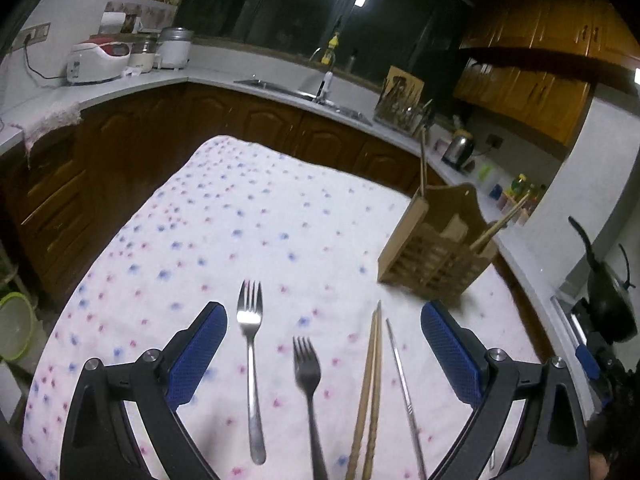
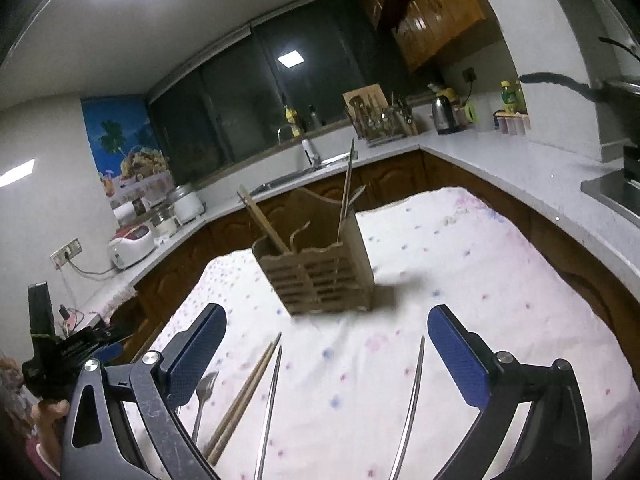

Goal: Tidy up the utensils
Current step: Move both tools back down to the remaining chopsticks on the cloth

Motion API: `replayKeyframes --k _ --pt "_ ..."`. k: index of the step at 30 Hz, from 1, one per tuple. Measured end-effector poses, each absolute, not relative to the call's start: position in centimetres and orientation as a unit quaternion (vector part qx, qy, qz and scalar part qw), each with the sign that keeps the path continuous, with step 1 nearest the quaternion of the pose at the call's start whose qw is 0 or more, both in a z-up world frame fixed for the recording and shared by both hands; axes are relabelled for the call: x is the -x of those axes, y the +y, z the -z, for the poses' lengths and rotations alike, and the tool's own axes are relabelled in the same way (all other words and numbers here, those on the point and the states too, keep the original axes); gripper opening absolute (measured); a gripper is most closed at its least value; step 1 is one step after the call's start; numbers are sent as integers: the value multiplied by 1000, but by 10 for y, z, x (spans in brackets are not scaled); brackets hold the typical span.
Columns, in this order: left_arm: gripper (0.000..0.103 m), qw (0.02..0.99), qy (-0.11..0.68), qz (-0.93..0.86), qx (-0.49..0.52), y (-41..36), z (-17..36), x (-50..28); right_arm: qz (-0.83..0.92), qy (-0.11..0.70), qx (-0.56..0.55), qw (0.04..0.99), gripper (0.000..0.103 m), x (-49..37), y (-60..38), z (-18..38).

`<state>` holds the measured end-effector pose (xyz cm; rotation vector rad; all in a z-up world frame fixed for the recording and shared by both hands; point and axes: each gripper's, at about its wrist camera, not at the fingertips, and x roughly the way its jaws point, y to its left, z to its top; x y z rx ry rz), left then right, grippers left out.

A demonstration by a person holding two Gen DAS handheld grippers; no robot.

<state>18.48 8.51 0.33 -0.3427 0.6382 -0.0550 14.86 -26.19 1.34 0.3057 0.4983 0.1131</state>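
Currently both grippers, left gripper [image 1: 324, 320] and right gripper [image 2: 326, 320], are spread wide, holding nothing. Forks [image 1: 251, 360], wooden chopsticks [image 1: 370, 392] lie lengthwise on tablecloth [image 1: 240, 220] between left fingers, tips toward holder [image 1: 436, 252].

Shiny, smooth metal on both forks [image 1: 250, 344] and on the thin chopsticks [image 2: 412, 396]. Matt, pale wood on the paired chopsticks [image 1: 370, 384], faintly ribbed toward the near end. Unvarnished, slatted wood on the utensil holder [image 2: 320, 268]. Soft, creased white cloth [image 1: 224, 216], printed with small pink and blue flowers. Textured blue pads [image 1: 198, 354] on matt black plastic gripper arms. Smooth, pale counter [image 2: 520, 168].
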Motion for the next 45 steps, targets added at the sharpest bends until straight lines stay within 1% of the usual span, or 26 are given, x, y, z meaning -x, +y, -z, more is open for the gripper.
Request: replayKeyframes --k 12,22,29,33,37,42,44,45 --pt "98 924 357 29 132 72 -1 -191 -44 284 -147 946 102 -147 -262 7" --pt "98 919 378 39 106 56 7 -208 -37 308 -146 939 102 -157 -268 17" --pt "94 917 393 44 60 34 15 -226 -31 332 -147 931 101 -168 -274 27" --pt "93 901 431 52 18 16 31 -247 -31 348 -153 924 101 -175 -278 36" --pt "84 886 460 53 -5 7 45 -268 -28 366 -160 916 101 -184 -283 47" --pt "82 871 487 63 -30 -8 59 -292 -22 376 -170 911 101 -188 -289 57" --pt "77 866 493 66 -45 -15 65 -298 -20 380 -173 908 101 -190 -291 60" --pt "76 865 494 60 -58 -19 68 -301 -20 382 -173 908 101 -191 -292 62"
